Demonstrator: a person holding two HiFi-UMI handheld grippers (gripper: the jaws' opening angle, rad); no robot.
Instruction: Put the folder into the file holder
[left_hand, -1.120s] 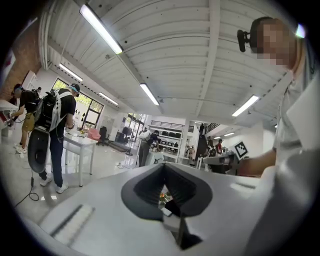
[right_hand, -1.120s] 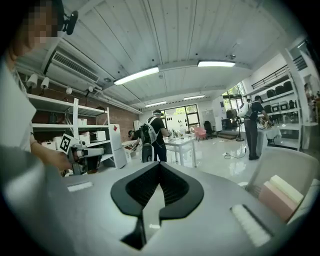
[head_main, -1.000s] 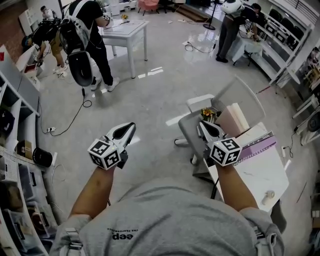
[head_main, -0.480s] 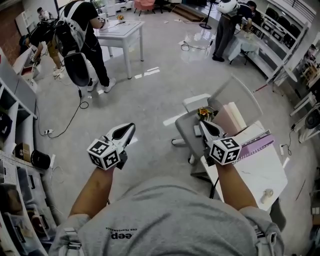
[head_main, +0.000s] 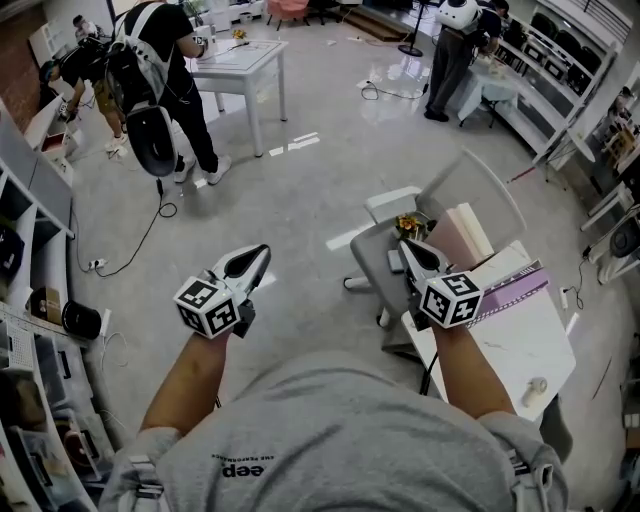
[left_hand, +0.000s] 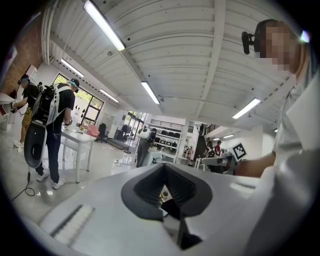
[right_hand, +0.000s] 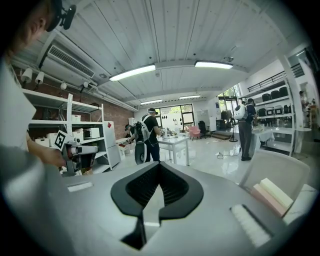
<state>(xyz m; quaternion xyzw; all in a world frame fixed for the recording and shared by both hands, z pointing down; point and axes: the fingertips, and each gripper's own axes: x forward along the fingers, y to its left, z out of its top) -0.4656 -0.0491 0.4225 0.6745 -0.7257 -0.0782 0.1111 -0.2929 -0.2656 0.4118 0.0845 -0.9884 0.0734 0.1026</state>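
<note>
Both my claws were clenched on nothing, left gripper (head_main: 260, 252) and right gripper (head_main: 406, 246). The purple-striped flat folder (head_main: 516, 291) lay along the white desk's (head_main: 530, 352) far edge, beside the frosted plastic file holder (head_main: 492, 190).

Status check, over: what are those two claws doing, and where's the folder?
Left gripper shut, empty. Right gripper shut, empty. Purple folder flat on white table, untouched. Grey chair alongside table.

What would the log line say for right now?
left gripper: shut, empty | right gripper: shut, empty | folder: on table, not held
</note>
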